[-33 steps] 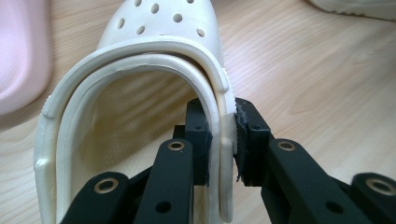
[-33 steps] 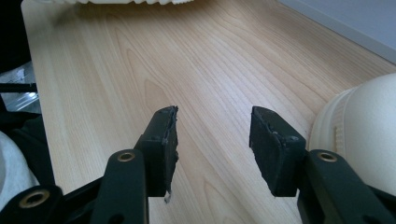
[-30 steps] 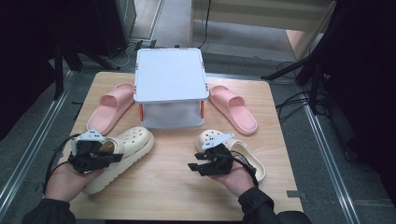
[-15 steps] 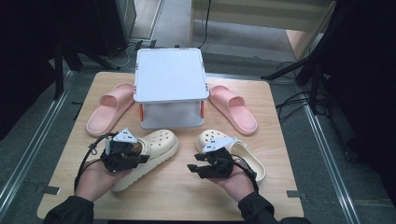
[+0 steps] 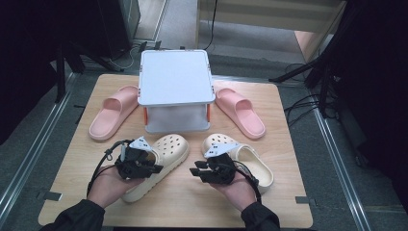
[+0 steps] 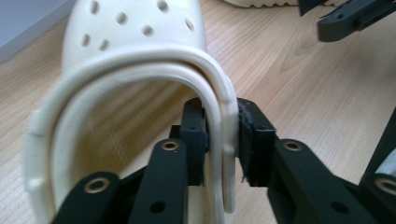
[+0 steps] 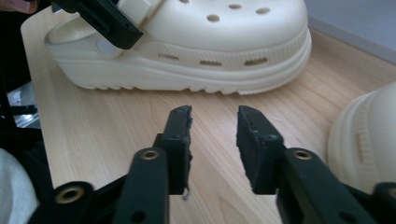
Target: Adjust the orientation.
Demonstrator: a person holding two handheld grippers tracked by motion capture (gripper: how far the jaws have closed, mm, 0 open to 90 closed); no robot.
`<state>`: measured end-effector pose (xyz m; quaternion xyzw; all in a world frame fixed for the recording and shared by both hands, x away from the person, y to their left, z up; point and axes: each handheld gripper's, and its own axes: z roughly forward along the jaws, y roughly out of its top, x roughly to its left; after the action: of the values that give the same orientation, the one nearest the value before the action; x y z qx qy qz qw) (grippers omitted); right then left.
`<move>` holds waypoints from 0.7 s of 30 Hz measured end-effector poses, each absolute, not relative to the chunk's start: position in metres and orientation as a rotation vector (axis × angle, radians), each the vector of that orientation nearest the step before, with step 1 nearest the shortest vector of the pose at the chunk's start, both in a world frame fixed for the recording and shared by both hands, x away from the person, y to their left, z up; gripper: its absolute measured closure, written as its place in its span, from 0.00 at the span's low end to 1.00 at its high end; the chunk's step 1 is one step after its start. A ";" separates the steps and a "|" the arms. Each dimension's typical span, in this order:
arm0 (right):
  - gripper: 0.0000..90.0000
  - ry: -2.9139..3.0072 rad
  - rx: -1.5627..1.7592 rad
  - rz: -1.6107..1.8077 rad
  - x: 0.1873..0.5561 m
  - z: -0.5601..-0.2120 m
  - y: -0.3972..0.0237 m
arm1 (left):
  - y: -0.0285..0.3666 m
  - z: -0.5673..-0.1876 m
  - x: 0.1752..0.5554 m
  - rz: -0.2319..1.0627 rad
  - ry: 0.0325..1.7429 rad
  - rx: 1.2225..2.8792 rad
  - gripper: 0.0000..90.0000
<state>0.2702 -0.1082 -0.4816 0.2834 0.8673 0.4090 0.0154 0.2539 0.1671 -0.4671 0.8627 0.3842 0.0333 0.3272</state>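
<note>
The left hand-held gripper (image 5: pixel 146 166) stands at the near left of the table (image 5: pixel 284 202), its jaws astride the side wall of the left cream clog (image 5: pixel 156 166), one pad inside the shoe and one outside. In the left gripper view the inner pad lies against the wall (image 6: pixel 219 140) and the outer pad sits close by it, possibly touching; the jaws have just been opening, so the hold looks slack rather than firm. The right hand-held gripper (image 5: pixel 199 172) is spread with nothing between its jaws, which have just been closing over bare wood; in the right gripper view the pads (image 7: pixel 180 140) hang over bare table. It rests just beside the right cream clog (image 5: pixel 240 156), not on it.

Handling, as a judgement: the clog appears to be moulded foam, hence light, springy and not fragile. Its wall should flex under a pinch, and the smooth surface may slip. The collar rim beside the strap rivet seems the soundest hold; the perforated toe is too broad to span.

Count, near to far: two cream clogs, lying side by side, toes pointing away; one white box (image 5: pixel 175 91) with orange clips, closed, at table centre; two pink slides (image 5: pixel 113 111), one on either side of the box, apart from it.
</note>
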 end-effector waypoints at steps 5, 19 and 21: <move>0.80 2.695 0.911 1.279 0.270 -0.485 -0.104 | 0.169 -0.466 0.252 0.071 0.991 2.259 0.73; 0.97 2.706 0.908 1.286 0.270 -0.490 -0.084 | 0.215 -0.443 0.247 0.108 1.023 2.185 0.89; 1.00 2.699 0.923 1.286 0.272 -0.492 -0.079 | 0.223 -0.444 0.249 0.113 1.039 2.177 0.93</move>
<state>0.2716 -0.0794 -0.4918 0.2948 0.8627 0.4109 0.0063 0.2487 0.2231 -0.4436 0.8427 0.4022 0.0439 0.3552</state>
